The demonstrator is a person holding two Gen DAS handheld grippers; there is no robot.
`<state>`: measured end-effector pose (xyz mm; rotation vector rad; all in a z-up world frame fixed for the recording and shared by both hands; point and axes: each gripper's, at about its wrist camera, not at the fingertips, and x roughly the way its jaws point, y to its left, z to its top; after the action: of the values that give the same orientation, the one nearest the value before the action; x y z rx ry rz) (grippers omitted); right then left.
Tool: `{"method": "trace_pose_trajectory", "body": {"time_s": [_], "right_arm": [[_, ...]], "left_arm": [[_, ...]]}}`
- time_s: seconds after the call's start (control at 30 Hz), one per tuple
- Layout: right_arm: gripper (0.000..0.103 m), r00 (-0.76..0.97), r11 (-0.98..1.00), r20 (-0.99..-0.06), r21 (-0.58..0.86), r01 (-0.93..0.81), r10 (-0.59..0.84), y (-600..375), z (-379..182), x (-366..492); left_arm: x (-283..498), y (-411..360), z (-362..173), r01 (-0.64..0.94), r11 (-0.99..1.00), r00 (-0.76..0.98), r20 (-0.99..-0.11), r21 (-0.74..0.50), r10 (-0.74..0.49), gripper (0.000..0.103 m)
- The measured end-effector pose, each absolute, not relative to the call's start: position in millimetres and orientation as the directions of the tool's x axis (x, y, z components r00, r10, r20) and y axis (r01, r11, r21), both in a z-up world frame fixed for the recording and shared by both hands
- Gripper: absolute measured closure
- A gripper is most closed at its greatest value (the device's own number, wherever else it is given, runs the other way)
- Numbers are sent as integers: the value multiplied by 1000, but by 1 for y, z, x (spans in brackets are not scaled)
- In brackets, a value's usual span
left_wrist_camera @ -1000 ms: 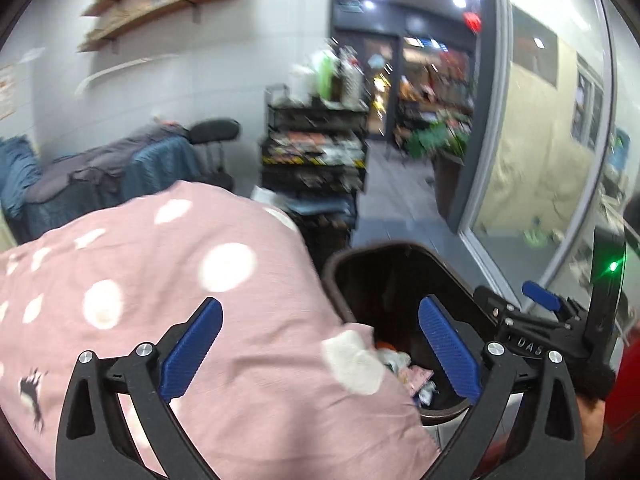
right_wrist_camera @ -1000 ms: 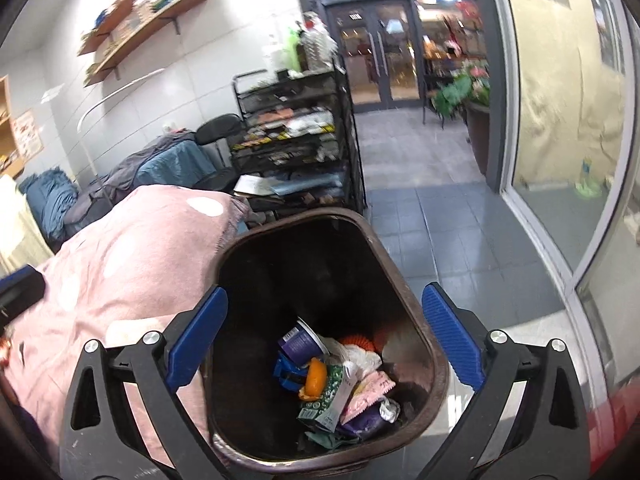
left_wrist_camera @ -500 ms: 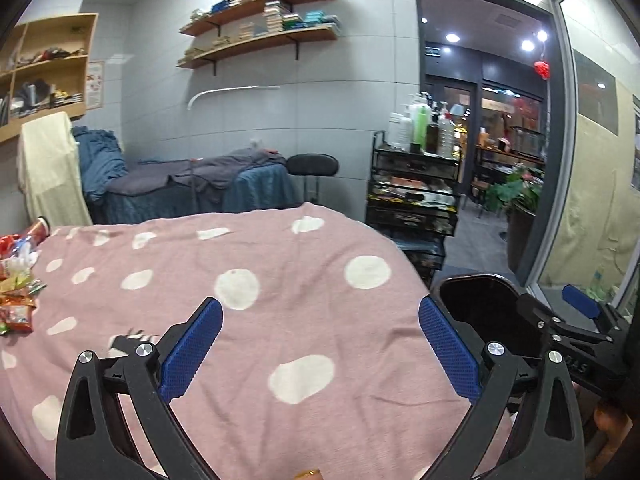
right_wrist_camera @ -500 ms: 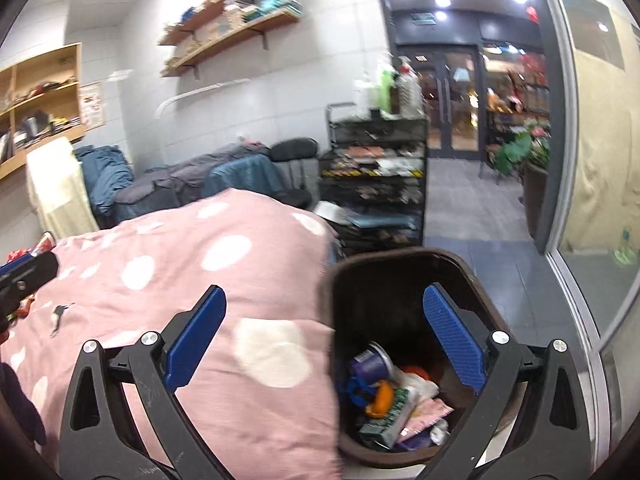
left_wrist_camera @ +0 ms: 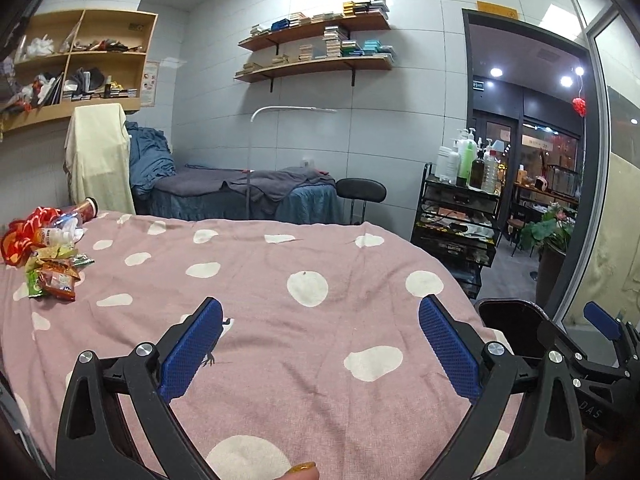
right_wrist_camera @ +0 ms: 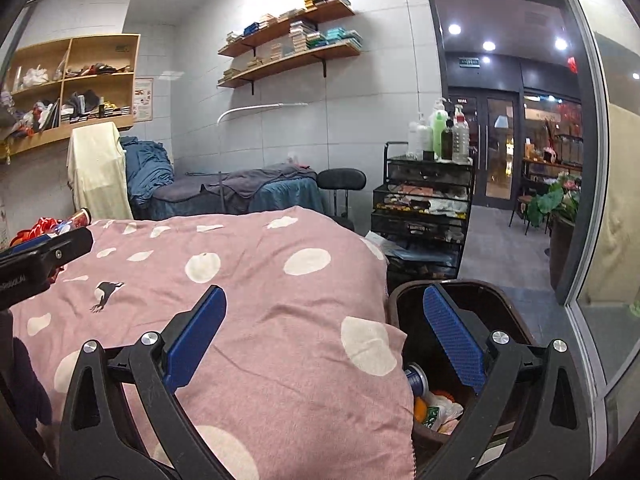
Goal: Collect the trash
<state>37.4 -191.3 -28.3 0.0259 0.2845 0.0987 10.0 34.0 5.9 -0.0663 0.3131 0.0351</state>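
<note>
A pile of trash (left_wrist_camera: 44, 252), red and green snack wrappers and a clear bottle, lies at the far left of the pink polka-dot bed cover (left_wrist_camera: 280, 280); its edge also shows in the right wrist view (right_wrist_camera: 44, 226). A dark brown bin (right_wrist_camera: 496, 320) stands by the bed's right side, holding a can, wrappers and an orange piece; its rim also shows in the left wrist view (left_wrist_camera: 508, 312). My left gripper (left_wrist_camera: 320, 344) is open and empty over the bed. My right gripper (right_wrist_camera: 324, 332) is open and empty over the bed edge and bin.
A black trolley (left_wrist_camera: 456, 224) with bottles stands beyond the bed beside a black stool (left_wrist_camera: 360, 192). A second bed with blue and grey covers (left_wrist_camera: 240, 192) lies along the back wall. A glass partition (right_wrist_camera: 600, 200) runs on the right.
Both grippers have swung up and left, away from the bin and over the bed. The trash pile has come into the left wrist view. Both stay open and empty.
</note>
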Motion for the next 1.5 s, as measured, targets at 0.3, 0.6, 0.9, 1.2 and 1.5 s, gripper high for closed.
{"method": "trace_pose_trajectory", "body": {"time_s": [0.3, 0.6, 0.9, 1.2, 1.5], "right_arm": [[6, 968, 996, -234, 29, -89, 94, -186, -24, 18], [6, 969, 995, -228, 59, -80, 91, -193, -22, 16], [5, 969, 995, -232, 69, -75, 89, -196, -21, 16], [6, 966, 994, -240, 73, -80, 95, -197, -22, 17], [6, 962, 993, -252, 78, -84, 101, -197, -25, 19]], "left_arm": [[-2, 37, 7, -56, 997, 960, -276, -56, 38, 5], [-5, 36, 6, -58, 997, 963, -265, -54, 42, 5], [-5, 31, 6, -50, 998, 964, -262, -39, 38, 5], [-5, 30, 5, -49, 998, 964, -264, -37, 37, 5], [-6, 30, 5, -49, 998, 963, -265, -34, 38, 5]]}}
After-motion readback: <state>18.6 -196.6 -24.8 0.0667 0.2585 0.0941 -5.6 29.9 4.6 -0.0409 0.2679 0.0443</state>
